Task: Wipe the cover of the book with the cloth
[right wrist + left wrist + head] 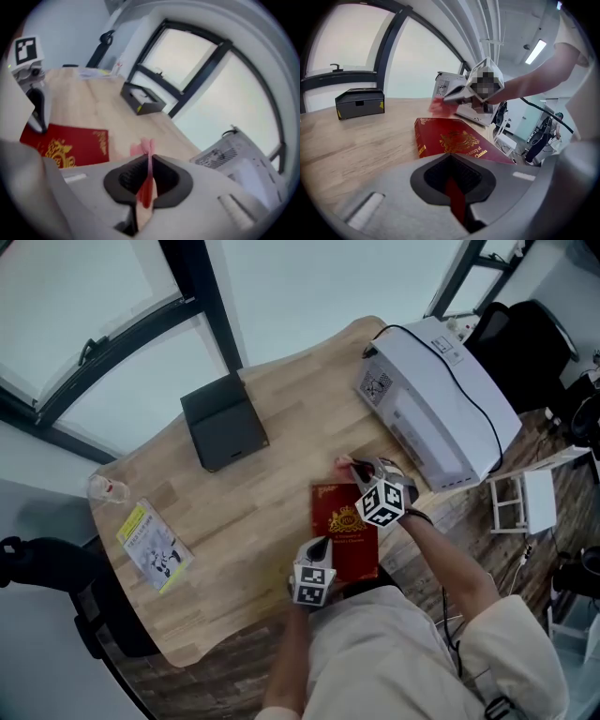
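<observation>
right gripper (146,180): jaws clamped on pink cloth (144,148), just past book's far end. book (345,532) flat on counter (253,512), left of these jaws, long axis toward me. left gripper (452,178): jaws pinching near edge. my right nearer for wiping.

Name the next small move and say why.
Probably draw the right tool back so its pinched cloth lands on the book cover: the cloth is past the book's far edge, while the left tool clamps the near edge.
</observation>
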`<state>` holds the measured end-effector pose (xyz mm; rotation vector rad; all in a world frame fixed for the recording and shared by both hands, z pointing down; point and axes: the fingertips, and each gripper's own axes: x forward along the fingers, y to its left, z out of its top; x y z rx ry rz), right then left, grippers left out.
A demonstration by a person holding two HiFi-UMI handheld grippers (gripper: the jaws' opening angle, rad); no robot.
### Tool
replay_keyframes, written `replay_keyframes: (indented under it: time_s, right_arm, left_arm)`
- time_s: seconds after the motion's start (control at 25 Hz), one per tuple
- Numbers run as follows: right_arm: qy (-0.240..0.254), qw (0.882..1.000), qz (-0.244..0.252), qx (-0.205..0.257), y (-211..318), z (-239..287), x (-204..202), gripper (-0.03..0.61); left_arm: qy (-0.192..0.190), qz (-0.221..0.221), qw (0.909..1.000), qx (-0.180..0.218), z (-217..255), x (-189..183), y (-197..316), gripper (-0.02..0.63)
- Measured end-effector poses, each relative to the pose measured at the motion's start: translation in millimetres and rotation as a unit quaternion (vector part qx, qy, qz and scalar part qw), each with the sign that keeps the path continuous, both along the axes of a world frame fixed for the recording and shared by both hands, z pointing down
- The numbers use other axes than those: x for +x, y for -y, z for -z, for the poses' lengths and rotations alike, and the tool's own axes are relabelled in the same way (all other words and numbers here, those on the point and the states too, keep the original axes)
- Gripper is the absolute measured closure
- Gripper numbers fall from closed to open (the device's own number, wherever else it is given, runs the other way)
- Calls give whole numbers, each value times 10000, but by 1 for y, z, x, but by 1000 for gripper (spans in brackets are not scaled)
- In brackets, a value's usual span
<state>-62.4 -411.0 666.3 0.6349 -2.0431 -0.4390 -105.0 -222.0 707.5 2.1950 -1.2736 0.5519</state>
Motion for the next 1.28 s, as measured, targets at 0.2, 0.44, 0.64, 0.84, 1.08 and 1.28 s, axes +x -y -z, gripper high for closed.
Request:
replay_keyframes:
  time_s: [0.2, 0.44, 0.64, 0.84, 1.08, 1.28]
  right_arm:
    - [177, 9933, 891, 717, -28, 21, -37, 557]
    - [-123, 9887, 1344, -655, -88, -35, -55, 557]
    - [-148, 9797, 1648, -1127, -123, -46, -71, 557]
    - [-210, 9777, 1708, -1204, -142, -46, -71, 557]
    - [-238, 9762, 1721, -1297, -168, -45, -70, 557]
    - [-170, 9751, 1691, -1422, -196, -44, -64, 557]
  left_arm:
    - [-329, 173, 9993, 108, -3, -3, 2, 607]
    - [-624, 406, 9971, 132, -1, -7, -1, 607]
    - [-824, 570, 9948, 191, 4, -11, 2, 606]
    - [-916, 632, 9935, 227, 4, -9, 2, 607]
    - [-1342, 1039, 9855, 89, 4, -31, -9, 606]
    - [-1173, 1411, 9830, -40, 2, -64, -23, 606]
